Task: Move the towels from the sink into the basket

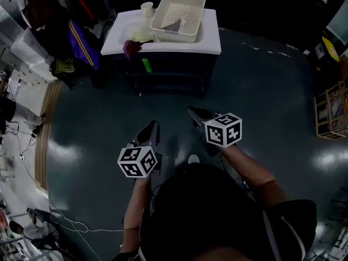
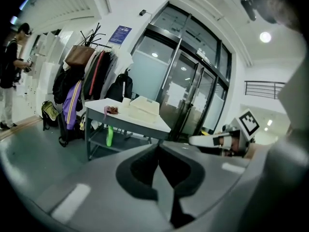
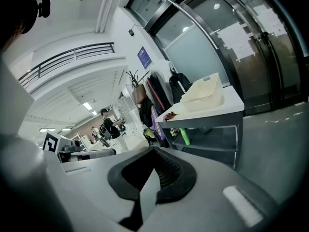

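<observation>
While both of my tools are shut with nothing between the jaws, I have no hold on anything yet. The left gripper [image 1: 154, 125] has its two jaws pressed tip to tip, and in its own view the right gripper [image 3: 153, 151] has its jaws met the same way. I hold the two side by side in front of me, pointing across bare floor toward the sink [image 1: 213, 43], which is well apart from me.

On that white top, the towels [image 1: 132, 47] lie bunched at the left end. A dark reddish one hangs a little over the front edge, and a paler one sits just behind it. The basket [image 1: 177, 36] stands to their right on the same top, near them, and looks empty, though I cannot see all of its floor. A small cup [image 1: 147, 8] stands behind the towels.

I judge the towels to be light, soft and limp. They will sag and trail from whatever point I pinch, and a loose fold could slip out. I would open the jaws wide, bite into the thick crumpled middle of one towel rather than a thin corner, and lift high enough for the hanging end to clear the basket wall. A trailing end could also catch the cup.
</observation>
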The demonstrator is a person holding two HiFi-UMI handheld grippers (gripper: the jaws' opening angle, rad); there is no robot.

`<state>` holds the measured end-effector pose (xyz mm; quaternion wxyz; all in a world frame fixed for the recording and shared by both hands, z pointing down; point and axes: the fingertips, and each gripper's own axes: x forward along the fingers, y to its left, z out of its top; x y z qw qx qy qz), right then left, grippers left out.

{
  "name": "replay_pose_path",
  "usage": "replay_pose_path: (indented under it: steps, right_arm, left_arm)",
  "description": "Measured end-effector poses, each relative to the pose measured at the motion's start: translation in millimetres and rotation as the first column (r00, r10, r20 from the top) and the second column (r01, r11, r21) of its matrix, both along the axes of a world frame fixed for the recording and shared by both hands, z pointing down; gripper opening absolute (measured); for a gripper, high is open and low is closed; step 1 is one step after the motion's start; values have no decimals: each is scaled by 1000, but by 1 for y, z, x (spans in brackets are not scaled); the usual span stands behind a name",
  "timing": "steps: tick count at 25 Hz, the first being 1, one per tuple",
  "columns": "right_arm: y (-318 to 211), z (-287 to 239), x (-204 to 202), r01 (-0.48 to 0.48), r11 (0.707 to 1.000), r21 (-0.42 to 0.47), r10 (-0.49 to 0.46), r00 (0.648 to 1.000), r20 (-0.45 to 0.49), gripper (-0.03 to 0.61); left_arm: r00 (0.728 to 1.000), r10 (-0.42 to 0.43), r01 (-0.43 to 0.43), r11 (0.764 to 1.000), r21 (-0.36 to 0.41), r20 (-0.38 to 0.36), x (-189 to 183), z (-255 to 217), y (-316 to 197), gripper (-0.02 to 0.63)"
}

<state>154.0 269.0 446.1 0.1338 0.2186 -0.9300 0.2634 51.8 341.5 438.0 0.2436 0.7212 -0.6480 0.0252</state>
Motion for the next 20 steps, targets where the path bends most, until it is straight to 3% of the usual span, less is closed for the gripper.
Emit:
replay_pose_path:
  steps: [4,12,20]
  right_arm:
    - [-23,0,-2,48,999,10,-48,999,-10,-2]
    - [-44,9,0,72,997,-14,-71,997,5,-2]
    - [-74,20,11,-7,998,-56,8,1000,8,-2]
  left_arm:
    - [1000,-22,22,1000,0,-5,2,-1,-26,5]
    - [1000,15,-16,1000,-19,-12,21,8,-53,6]
    - [996,38,-41,998,-39,-77,15,15,-89,5]
